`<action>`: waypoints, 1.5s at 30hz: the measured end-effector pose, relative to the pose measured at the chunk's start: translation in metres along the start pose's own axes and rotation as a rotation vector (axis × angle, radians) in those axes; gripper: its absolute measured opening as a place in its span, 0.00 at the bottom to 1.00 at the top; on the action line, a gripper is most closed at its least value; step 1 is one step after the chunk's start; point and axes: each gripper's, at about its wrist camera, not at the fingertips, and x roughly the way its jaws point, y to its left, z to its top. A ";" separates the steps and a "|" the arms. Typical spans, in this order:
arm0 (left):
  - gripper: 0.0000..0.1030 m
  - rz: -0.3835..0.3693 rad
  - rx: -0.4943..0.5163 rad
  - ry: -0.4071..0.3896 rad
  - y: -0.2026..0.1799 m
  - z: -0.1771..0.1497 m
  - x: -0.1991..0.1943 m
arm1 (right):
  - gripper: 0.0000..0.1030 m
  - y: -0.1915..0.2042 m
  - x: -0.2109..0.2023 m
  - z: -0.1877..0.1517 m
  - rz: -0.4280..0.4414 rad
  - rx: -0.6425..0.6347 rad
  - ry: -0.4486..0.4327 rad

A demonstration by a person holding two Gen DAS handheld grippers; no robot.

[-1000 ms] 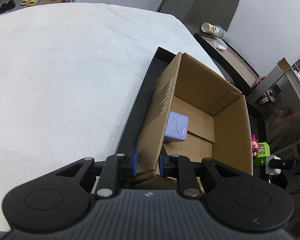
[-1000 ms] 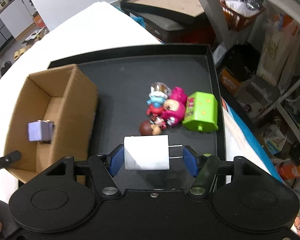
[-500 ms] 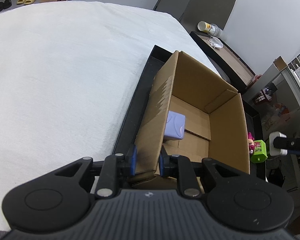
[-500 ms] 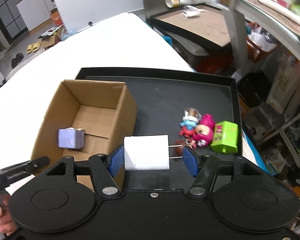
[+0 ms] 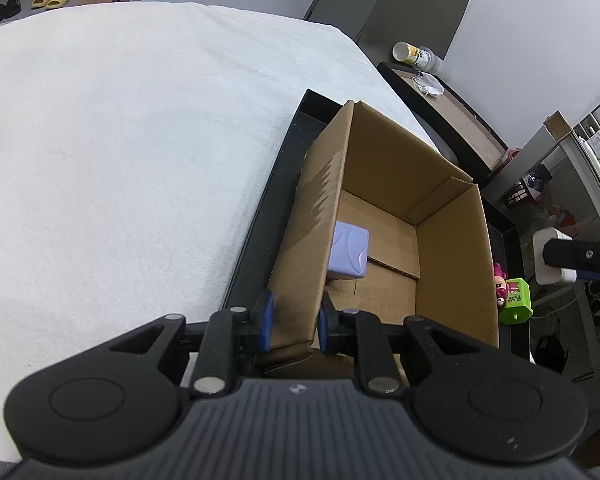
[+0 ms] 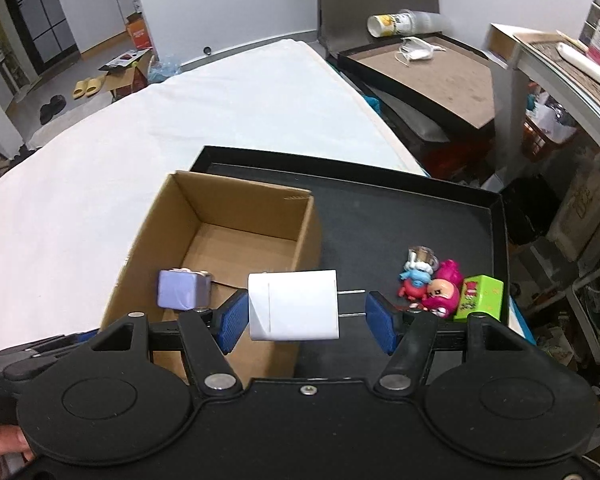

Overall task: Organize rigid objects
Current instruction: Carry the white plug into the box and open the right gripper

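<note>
The right hand-held gripper [image 6: 304, 316] grips a white charger [image 6: 293, 305] end to end, one pad on its flat back and the other at the tips of its prongs, in the air just over the near right corner of the box [image 6: 236, 240], while the left hand-held gripper [image 5: 293, 319] is clamped on the box's near wall. The charger looks light, stiff and smooth, so this prong-tip hold could let it pivot; its broad flat sides would seat surer. A purple cube [image 6: 182, 289] lies in the box, and toys [image 6: 440, 284] wait on the black tray [image 6: 380, 220].
</note>
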 end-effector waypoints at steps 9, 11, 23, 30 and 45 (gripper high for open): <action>0.19 -0.005 0.000 0.001 0.001 0.000 0.000 | 0.60 0.030 0.004 0.009 0.030 -0.030 -0.009; 0.19 -0.006 -0.001 0.001 0.001 0.001 0.001 | 0.60 0.038 0.007 0.010 0.041 -0.037 -0.008; 0.19 -0.010 0.001 0.001 0.001 -0.001 0.001 | 0.60 0.070 0.029 0.015 0.077 -0.041 0.014; 0.19 -0.016 -0.005 0.002 0.002 0.000 0.001 | 0.60 0.081 0.043 0.020 0.095 -0.023 0.021; 0.19 -0.032 -0.013 0.002 0.006 0.000 0.001 | 0.61 0.095 0.062 0.029 0.135 -0.005 0.039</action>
